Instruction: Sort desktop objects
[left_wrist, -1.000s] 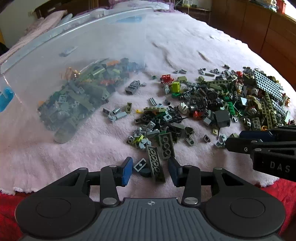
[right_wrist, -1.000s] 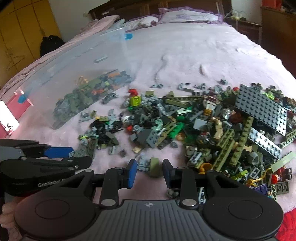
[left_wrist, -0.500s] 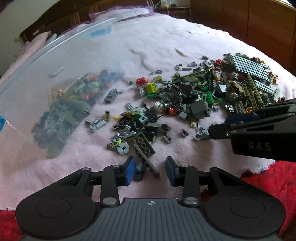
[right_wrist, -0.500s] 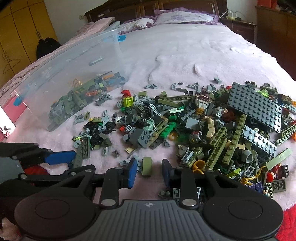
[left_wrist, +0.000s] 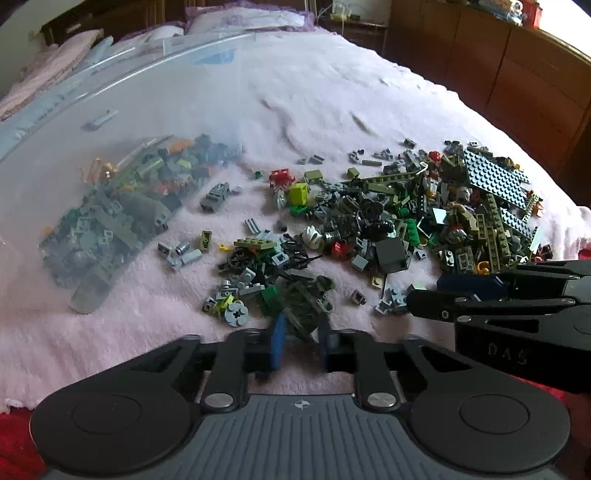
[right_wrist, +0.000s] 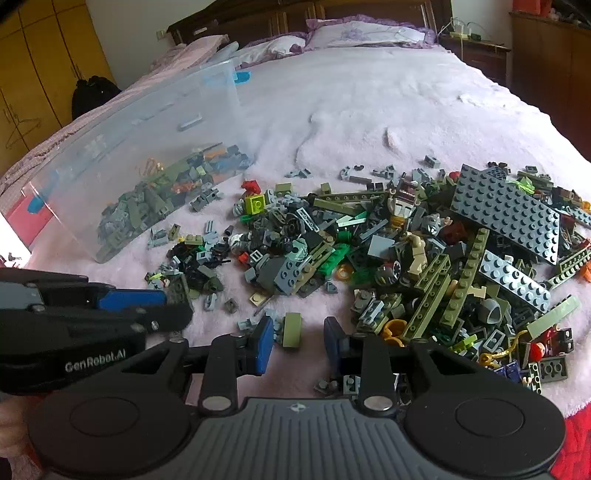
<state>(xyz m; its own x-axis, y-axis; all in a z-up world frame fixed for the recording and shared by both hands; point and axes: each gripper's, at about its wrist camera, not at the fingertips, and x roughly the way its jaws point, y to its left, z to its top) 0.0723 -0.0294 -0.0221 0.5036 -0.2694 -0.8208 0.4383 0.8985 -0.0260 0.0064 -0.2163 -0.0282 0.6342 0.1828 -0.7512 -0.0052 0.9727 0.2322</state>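
**Brick pile, clear bin and two grippers on a pink bedspread**

Left wrist view: left gripper, blue pads close together with a dark olive brick cluster between them; motion blur there, so contact cannot be confirmed. Right gripper, jaws apart, straddling an olive-green brick lying on the cloth, touching neither pad.

Item 1. Loose building bricks, heaped across the right half of the pink bedspread. A dark grey studded baseplate rests tilted on the heap's far right side.

Item 2. Clear plastic bin, left of the heap, holding a layer of sorted bricks along its near wall. Stray pieces lie between bin and heap.

Open room: bare bedspread beyond the heap up to the pillows; a narrow bare strip between the nearest bricks and the bedspread's near edge, where red fabric shows.

Obscured: bin contents hazed by the plastic wall; the bin's left end cut off in the left wrist view. Each gripper blocks part of the other's view. Bricks by the right gripper's right finger are partly hidden under it.
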